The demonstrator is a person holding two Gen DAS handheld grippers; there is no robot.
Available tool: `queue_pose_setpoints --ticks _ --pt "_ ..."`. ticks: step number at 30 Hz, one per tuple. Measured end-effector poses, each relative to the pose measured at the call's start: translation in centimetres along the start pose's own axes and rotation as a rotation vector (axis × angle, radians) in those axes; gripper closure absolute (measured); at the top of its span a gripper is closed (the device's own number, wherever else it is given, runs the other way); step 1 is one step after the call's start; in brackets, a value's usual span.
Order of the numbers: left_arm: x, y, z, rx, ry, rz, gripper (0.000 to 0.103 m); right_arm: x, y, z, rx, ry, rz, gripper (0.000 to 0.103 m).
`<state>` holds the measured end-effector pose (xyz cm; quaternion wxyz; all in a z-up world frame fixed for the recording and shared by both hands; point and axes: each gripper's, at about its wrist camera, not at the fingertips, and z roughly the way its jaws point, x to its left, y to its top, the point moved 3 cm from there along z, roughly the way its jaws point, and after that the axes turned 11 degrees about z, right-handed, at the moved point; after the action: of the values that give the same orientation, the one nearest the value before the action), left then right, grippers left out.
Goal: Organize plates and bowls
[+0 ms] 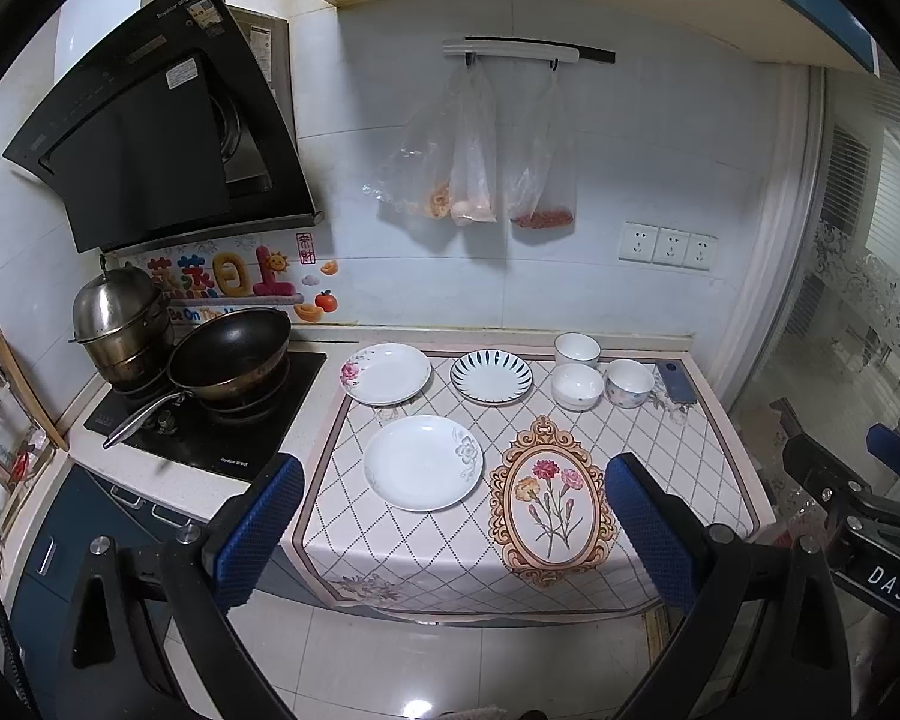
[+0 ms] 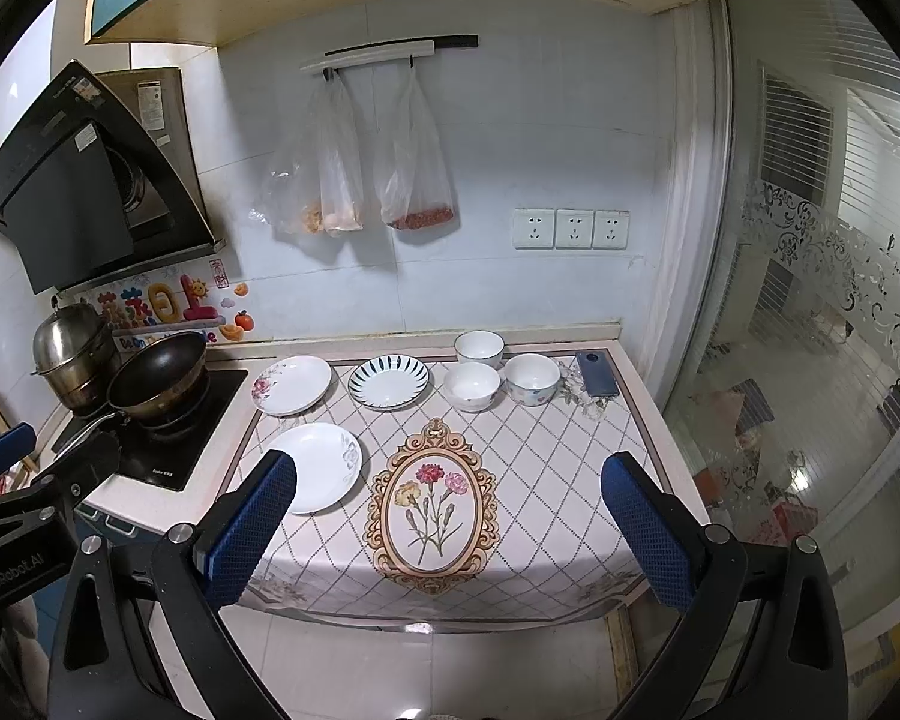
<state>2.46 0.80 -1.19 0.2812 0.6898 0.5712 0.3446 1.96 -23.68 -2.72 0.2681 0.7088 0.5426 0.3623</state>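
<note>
Three plates lie on the patterned cloth: a white plate with a grey flower [image 1: 423, 462] [image 2: 321, 468] at the front, a pink-flowered plate [image 1: 385, 373] [image 2: 292, 384] and a blue-striped plate [image 1: 491, 376] [image 2: 389, 381] behind it. Three small bowls stand at the back right: one at the wall [image 1: 577, 349] [image 2: 479, 348], a white one [image 1: 577, 385] [image 2: 471, 385] and a flowered one [image 1: 629, 382] [image 2: 531, 379]. My left gripper [image 1: 453, 528] and right gripper [image 2: 448, 531] are both open and empty, held in front of the counter's edge.
A stove [image 1: 210, 414] at the left carries a black wok [image 1: 229, 354] and a steel steamer pot [image 1: 120, 318]. A phone [image 1: 675, 381] lies at the back right. Plastic bags [image 1: 468, 162] hang on the wall. A glass partition [image 2: 810, 360] stands to the right.
</note>
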Motion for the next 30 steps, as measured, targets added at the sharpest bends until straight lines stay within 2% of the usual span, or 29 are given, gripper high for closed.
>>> queue_pose_setpoints --ticks 30 --pt "0.2 -0.5 -1.2 -0.031 -0.008 0.000 0.000 0.1 0.0 -0.9 -0.015 -0.005 0.009 0.000"
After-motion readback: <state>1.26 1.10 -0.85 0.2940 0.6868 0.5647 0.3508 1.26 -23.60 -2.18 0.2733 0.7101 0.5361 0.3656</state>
